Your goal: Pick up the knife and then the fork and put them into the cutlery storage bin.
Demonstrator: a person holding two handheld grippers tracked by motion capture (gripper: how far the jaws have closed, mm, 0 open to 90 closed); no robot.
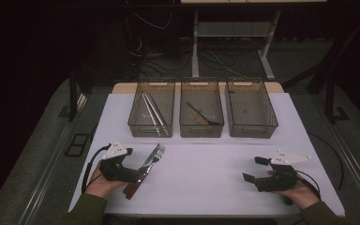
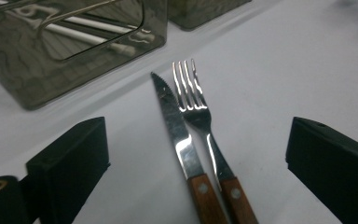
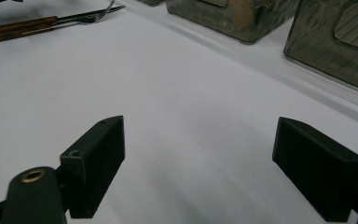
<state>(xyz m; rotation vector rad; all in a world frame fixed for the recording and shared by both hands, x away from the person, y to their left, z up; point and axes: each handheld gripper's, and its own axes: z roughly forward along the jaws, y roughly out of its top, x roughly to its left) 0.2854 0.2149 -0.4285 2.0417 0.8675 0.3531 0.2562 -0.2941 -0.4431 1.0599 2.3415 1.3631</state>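
The room is dim, with most of the light falling on the white counter [image 1: 262, 154], which stands on grey carpeted floor [image 1: 37, 154]. Beyond its far edge a pale metal desk frame [image 1: 234, 33] rises on two legs, with loose dark cables [image 1: 145, 51] trailing across the floor beside it. The back of the room and both upper corners sink into near blackness, and dark upright posts [image 1: 72, 93] stand at either side.

Knife [image 2: 179, 133] left of fork [image 2: 200, 112], touching perhaps; three bins [image 1: 201, 115] behind, side by side.
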